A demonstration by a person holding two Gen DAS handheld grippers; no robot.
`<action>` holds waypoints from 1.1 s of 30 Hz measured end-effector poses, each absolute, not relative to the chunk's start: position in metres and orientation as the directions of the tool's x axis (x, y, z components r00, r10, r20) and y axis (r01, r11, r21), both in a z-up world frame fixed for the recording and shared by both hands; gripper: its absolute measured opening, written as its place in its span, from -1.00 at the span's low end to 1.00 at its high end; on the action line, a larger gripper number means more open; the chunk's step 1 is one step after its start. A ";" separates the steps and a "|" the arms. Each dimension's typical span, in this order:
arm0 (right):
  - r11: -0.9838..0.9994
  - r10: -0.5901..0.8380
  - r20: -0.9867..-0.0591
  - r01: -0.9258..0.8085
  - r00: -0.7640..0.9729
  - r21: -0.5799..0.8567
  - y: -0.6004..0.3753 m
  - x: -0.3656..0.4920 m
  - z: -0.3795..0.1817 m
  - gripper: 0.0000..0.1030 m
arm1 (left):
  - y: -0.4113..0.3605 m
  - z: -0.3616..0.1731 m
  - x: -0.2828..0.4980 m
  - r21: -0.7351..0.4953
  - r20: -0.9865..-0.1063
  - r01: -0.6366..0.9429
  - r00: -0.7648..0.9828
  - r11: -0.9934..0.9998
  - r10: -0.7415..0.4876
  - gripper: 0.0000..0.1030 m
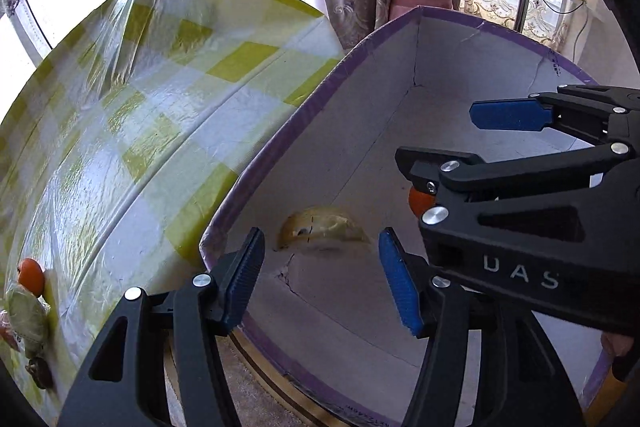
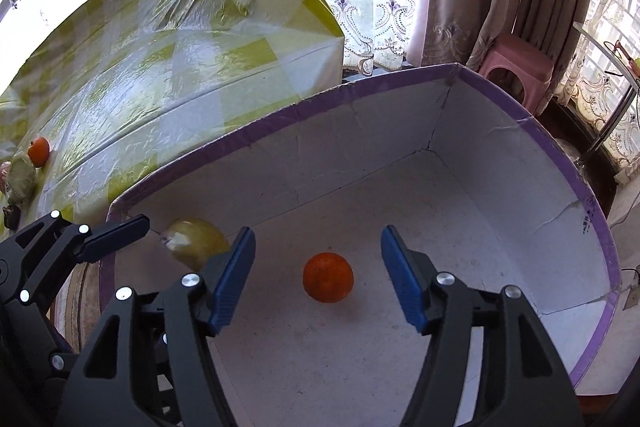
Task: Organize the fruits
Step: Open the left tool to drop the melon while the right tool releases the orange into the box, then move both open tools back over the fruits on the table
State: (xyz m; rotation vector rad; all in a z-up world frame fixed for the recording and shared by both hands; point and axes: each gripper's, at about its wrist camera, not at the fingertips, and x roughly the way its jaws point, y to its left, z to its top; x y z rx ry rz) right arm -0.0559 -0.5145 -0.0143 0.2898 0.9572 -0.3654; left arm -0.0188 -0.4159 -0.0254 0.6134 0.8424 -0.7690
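A white box with a purple taped rim (image 2: 532, 125) stands beside the table. A yellow-green fruit (image 1: 324, 231) lies on its floor near the corner, below and beyond my left gripper (image 1: 322, 283), which hangs open over the box, touching nothing. An orange (image 2: 328, 277) rests loose on the box floor under my right gripper (image 2: 318, 281), whose blue pads (image 2: 402, 283) stand wide apart and clear of it. In the left wrist view the right gripper's body hides most of that orange (image 1: 418, 203). In the right wrist view the yellow-green fruit (image 2: 196, 241) looks blurred.
The table with a yellow checked plastic cloth (image 1: 160, 99) lies left of the box. At its near left edge sit another orange (image 2: 39, 151), a pale green fruit (image 2: 22, 177) and a small dark item (image 2: 12, 217). A pink stool (image 2: 516, 75) and curtains stand behind.
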 end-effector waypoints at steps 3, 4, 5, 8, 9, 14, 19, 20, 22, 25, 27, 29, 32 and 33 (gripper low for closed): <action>0.899 -0.166 -0.834 0.428 0.526 0.091 -0.514 -0.055 -0.015 0.43 | -0.414 -0.024 -0.019 0.175 -0.826 0.790 0.443 0.588 -0.349 0.48; 0.900 -0.167 -0.835 0.426 0.525 0.088 -0.513 -0.055 -0.016 0.44 | -0.413 -0.024 -0.019 0.178 -0.825 0.789 0.445 0.587 -0.347 0.48; 0.901 -0.168 -0.833 0.425 0.527 0.087 -0.513 -0.056 -0.015 0.44 | -0.413 -0.024 -0.019 0.180 -0.825 0.789 0.446 0.588 -0.347 0.48; 0.898 -0.168 -0.832 0.430 0.529 0.092 -0.511 -0.056 -0.015 0.47 | -0.411 -0.023 -0.015 0.164 -0.825 0.785 0.441 0.598 -0.353 0.48; 0.898 -0.167 -0.832 0.430 0.529 0.093 -0.511 -0.056 -0.015 0.51 | -0.410 -0.023 -0.015 0.157 -0.824 0.783 0.439 0.601 -0.358 0.48; 0.896 -0.170 -0.828 0.434 0.534 0.096 -0.508 -0.057 -0.014 0.57 | -0.407 -0.021 -0.010 0.129 -0.819 0.776 0.435 0.618 -0.375 0.47; 0.898 -0.182 -0.819 0.431 0.544 0.087 -0.504 -0.058 -0.010 0.66 | -0.404 -0.014 -0.013 0.112 -0.799 0.782 0.438 0.613 -0.413 0.52; 0.896 -0.190 -0.814 0.437 0.549 0.085 -0.505 -0.059 -0.008 0.67 | -0.403 -0.010 -0.016 0.116 -0.786 0.783 0.449 0.611 -0.425 0.58; 0.887 -0.215 -0.802 0.455 0.557 0.078 -0.506 -0.063 -0.004 0.72 | -0.400 -0.003 -0.022 0.131 -0.760 0.783 0.473 0.608 -0.445 0.70; 0.874 -0.251 -0.782 0.481 0.571 0.071 -0.509 -0.069 0.003 0.81 | -0.395 0.004 -0.031 0.134 -0.734 0.791 0.484 0.597 -0.476 0.70; 0.868 -0.268 -0.768 0.492 0.581 0.069 -0.509 -0.074 0.007 0.86 | -0.389 0.010 -0.038 0.148 -0.703 0.782 0.514 0.606 -0.491 0.70; 0.863 -0.287 -0.753 0.501 0.592 0.066 -0.509 -0.079 0.011 0.94 | -0.382 0.016 -0.044 0.154 -0.676 0.775 0.535 0.613 -0.507 0.70; 0.864 -0.308 -0.741 0.501 0.597 0.044 -0.505 -0.081 0.016 0.96 | -0.371 0.022 -0.049 0.169 -0.653 0.767 0.557 0.618 -0.513 0.71; 0.870 -0.304 -0.740 0.491 0.600 0.042 -0.503 -0.081 0.017 0.96 | -0.366 0.025 -0.051 0.169 -0.645 0.767 0.561 0.619 -0.519 0.71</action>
